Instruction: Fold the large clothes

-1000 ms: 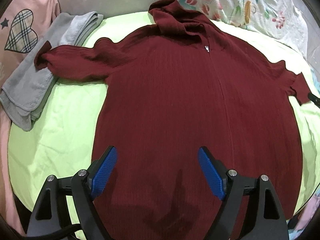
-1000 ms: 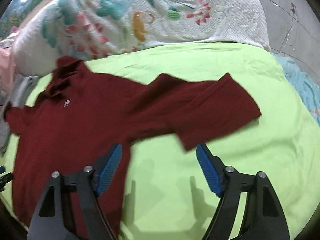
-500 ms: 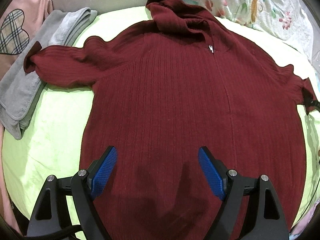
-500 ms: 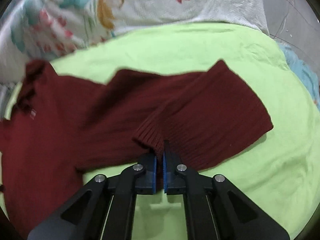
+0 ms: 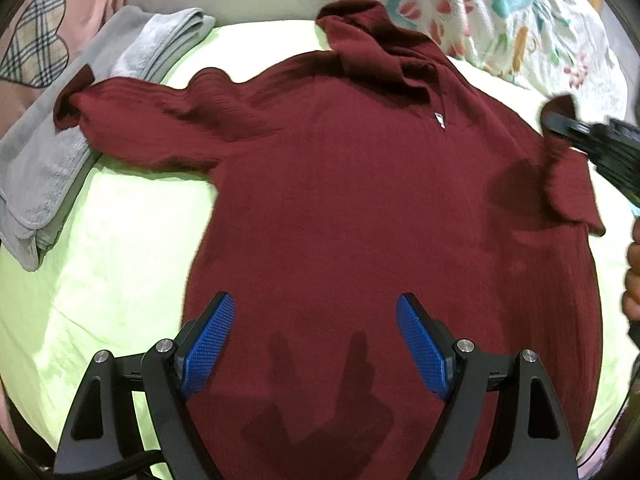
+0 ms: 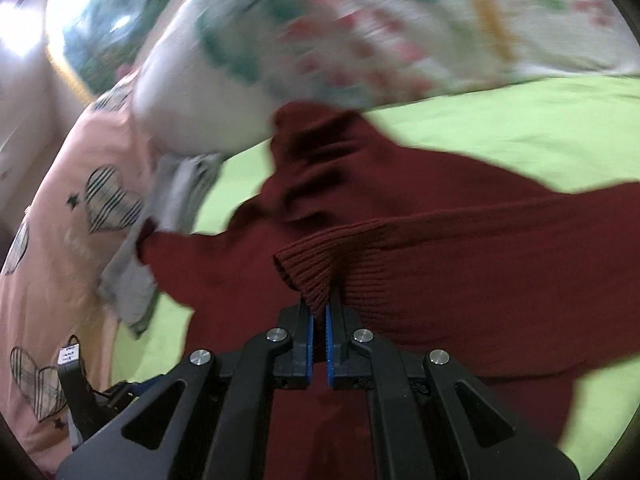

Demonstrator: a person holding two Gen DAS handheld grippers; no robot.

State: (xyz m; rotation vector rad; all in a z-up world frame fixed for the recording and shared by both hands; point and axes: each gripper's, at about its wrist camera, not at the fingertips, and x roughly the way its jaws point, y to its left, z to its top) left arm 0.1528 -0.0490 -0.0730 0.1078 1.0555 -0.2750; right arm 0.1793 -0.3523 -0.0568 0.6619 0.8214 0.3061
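Here the dark red ribbed knit sweater (image 5: 360,200) lies spread front-up on the lime-green bed sheet (image 5: 112,248). The right claw (image 6: 319,312) is pinching the ribbed cuff (image 6: 316,272) of one sleeve and carries it over the body; only a small bite of fabric sits between the blue pads, so a quick pull could slip it free or drag the whole garment askew. The left claw (image 5: 316,344) hovers spread above the hem, holding nothing, so nothing anchors the sweater. The far sleeve (image 5: 132,120) overlaps the folded grey towel (image 5: 48,152) and may snag.
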